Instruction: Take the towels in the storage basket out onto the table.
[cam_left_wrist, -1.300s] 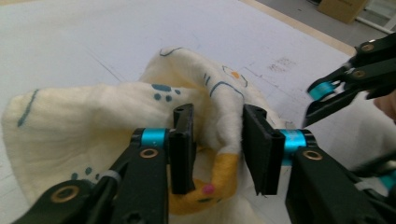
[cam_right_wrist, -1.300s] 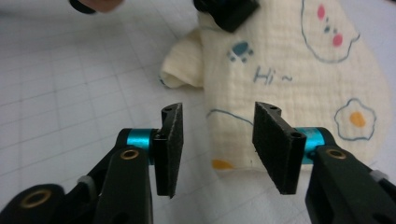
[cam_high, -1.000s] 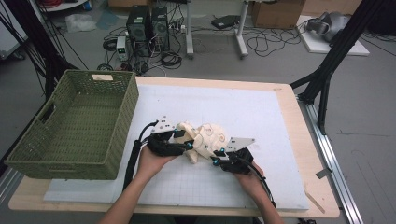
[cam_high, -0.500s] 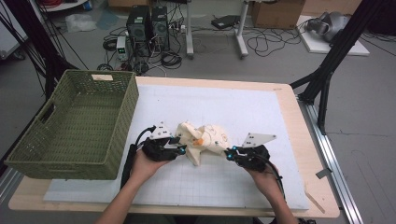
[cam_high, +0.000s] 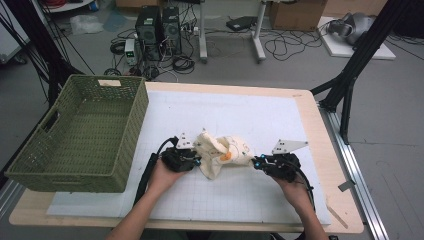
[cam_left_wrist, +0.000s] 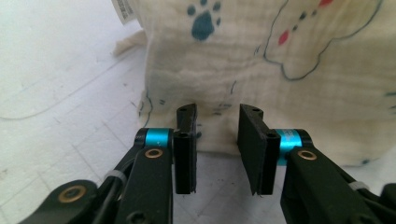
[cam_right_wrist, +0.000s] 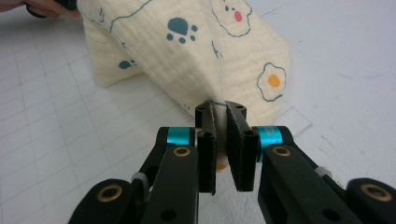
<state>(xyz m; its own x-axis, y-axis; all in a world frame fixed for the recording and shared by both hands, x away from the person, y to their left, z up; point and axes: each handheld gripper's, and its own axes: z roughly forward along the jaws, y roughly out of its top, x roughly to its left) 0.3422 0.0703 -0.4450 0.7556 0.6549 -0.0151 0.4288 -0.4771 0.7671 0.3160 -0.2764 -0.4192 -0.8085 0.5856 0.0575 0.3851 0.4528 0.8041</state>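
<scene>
A cream cloth (cam_high: 222, 155) printed with blue paw marks and fried eggs lies bunched near the front middle of the surface (cam_high: 260, 115), on a white gridded mat. The left tool (cam_high: 187, 159) sits just beside the cloth's left edge. In the left gripper view its jaws stand parted with a clear gap, the cloth's (cam_left_wrist: 261, 74) lower edge hanging right beyond their tips, nothing between them. The right tool (cam_high: 262, 163) is at the cloth's right end. In the right gripper view its jaws are drawn close together, pinching a corner of the cloth (cam_right_wrist: 219, 56), which rises from the tips in a stretched fold.

A green woven basket (cam_high: 75, 130) stands at the left edge of the surface, near the left hand (cam_high: 162, 175) and apart from the cloth. Beyond the far edge, on the floor, sit two computer towers (cam_high: 160, 25) among loose cables (cam_high: 285, 45). A black stand (cam_high: 350, 75) leans by the right side. Nothing lies between either tool and the cloth.
</scene>
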